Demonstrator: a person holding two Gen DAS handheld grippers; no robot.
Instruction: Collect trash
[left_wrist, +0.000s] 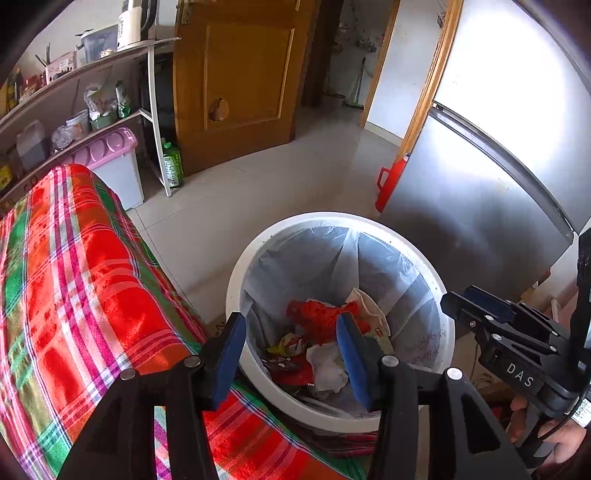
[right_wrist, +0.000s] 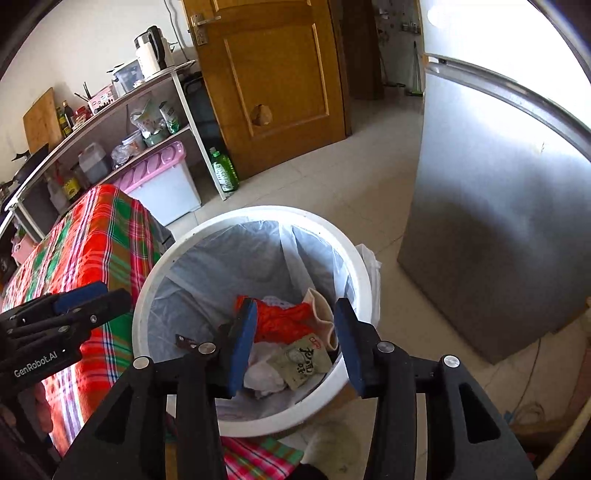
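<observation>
A white trash bin (left_wrist: 332, 218) (right_wrist: 258, 212) lined with a translucent bag stands on the floor beside the table. Inside lie a red wrapper (left_wrist: 317, 314) (right_wrist: 280, 321), a white tissue (left_wrist: 328, 369) (right_wrist: 262, 373) and a green printed packet (right_wrist: 303, 362). My left gripper (left_wrist: 291, 332) hovers over the bin's near side, jaws apart, nothing between the blue pads. My right gripper (right_wrist: 295, 314) hangs over the bin too, open and empty. Each gripper also shows in the other view: the right gripper (left_wrist: 465, 295) at the bin's right, the left gripper (right_wrist: 92, 295) above the cloth's edge.
A table under a red and green plaid cloth (left_wrist: 74, 295) (right_wrist: 96, 240) borders the bin on the left. A steel fridge (left_wrist: 480, 203) (right_wrist: 498, 221) stands to the right. Behind are a shelf rack, a pink-lidded box (left_wrist: 110, 147), a green bottle (left_wrist: 171, 166) and a wooden door (left_wrist: 236, 74).
</observation>
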